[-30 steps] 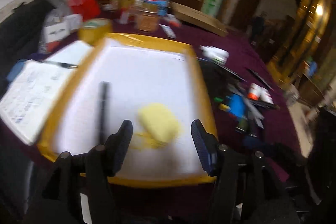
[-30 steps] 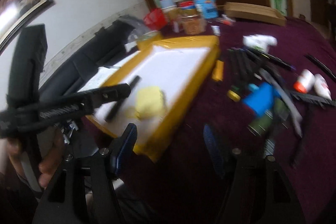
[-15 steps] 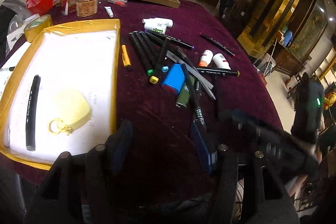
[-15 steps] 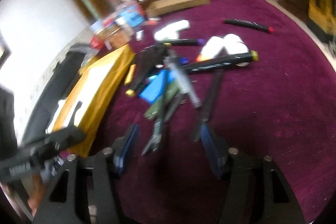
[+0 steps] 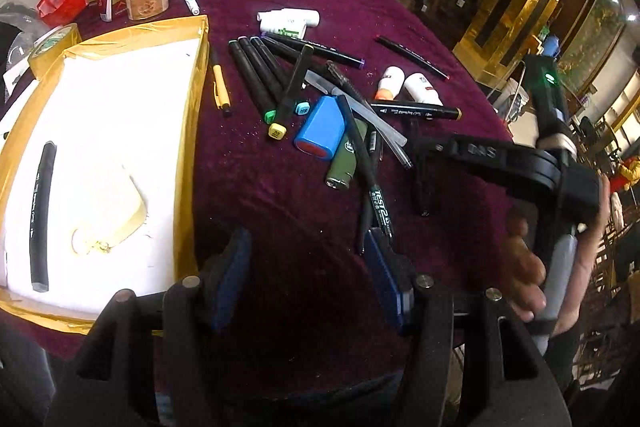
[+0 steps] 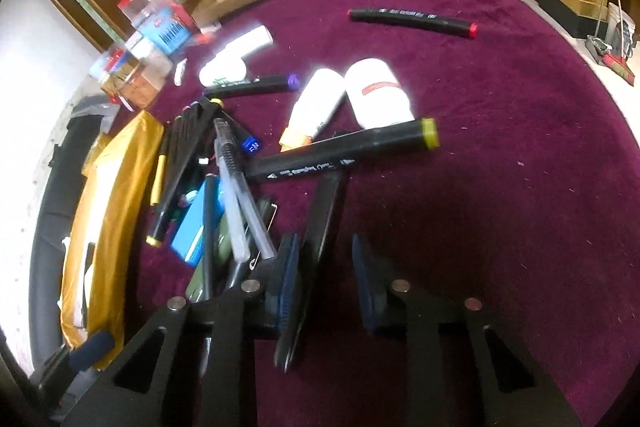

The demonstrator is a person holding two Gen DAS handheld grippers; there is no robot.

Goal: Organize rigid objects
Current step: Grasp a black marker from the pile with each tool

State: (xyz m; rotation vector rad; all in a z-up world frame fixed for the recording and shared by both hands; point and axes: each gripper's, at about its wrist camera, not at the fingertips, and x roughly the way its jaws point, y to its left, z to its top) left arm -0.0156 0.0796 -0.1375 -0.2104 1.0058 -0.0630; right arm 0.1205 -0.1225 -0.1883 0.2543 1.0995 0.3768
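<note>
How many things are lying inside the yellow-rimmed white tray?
2: a black marker pen near the yellow-rimmed white tray's left edge and a pale yellow pouch towards its near end. Nothing else shows.

left gripper (image 5: 308, 267): black frame, blue pads, silver screws | right gripper (image 6: 324, 275): black frame, dark-blue pads, green indicator light

Your left gripper (image 5: 308, 275): black frame, blue pads parted, nothing between them, angled downward | Your right gripper (image 6: 324, 279): black, blue-padded jaws closing, a dark pen between them, pointing downward | Your right hand (image 5: 528, 267): fingers wrapped around its handle
</note>
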